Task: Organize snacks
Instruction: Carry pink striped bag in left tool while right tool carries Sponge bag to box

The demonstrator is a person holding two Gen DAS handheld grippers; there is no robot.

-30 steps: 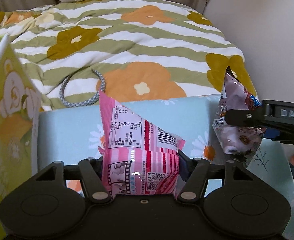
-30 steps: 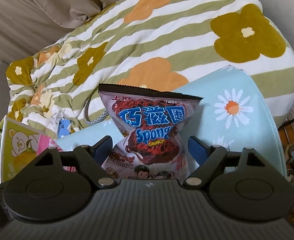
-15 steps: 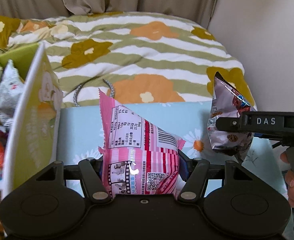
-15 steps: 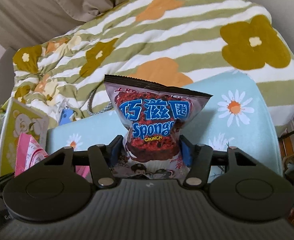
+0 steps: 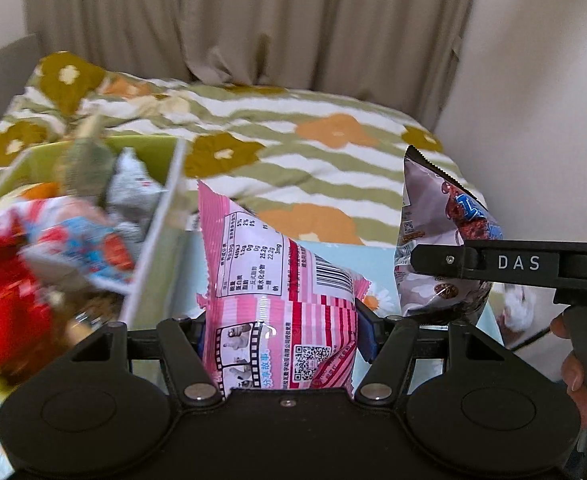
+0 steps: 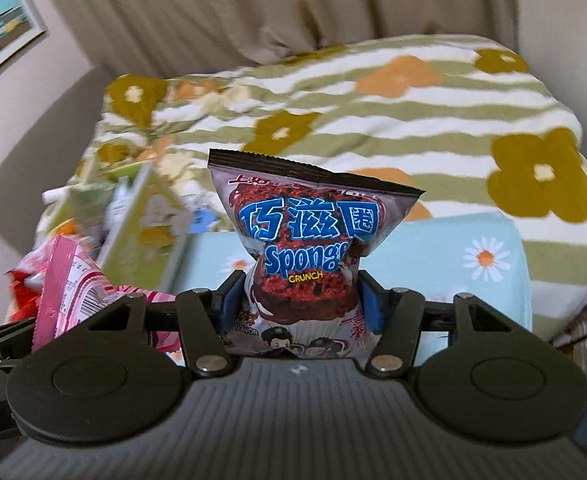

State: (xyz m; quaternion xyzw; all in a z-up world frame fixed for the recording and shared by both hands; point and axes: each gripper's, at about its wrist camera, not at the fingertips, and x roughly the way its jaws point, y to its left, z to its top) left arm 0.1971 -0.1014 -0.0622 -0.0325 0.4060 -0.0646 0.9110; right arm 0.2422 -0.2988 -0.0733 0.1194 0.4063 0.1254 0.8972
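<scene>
Left gripper point(image 5: 281, 332) fingers pinching pink snack packet point(image 5: 281, 288) | right gripper point(image 6: 299, 304) fingers pinching Sponge Crunch bag point(image 6: 305, 240) | both aloft over bed point(image 6: 413, 120) | carry level to green box point(image 5: 149, 248), release inside.

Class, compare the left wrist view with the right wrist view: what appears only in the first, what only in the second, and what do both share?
Only the left wrist view shows the person's hand and the pink packet's nutrition panel. Only the right wrist view shows the framed picture and the brown Sponge Crunch packet's front. Both show both packets, the green box of snacks and the floral quilt.
</scene>
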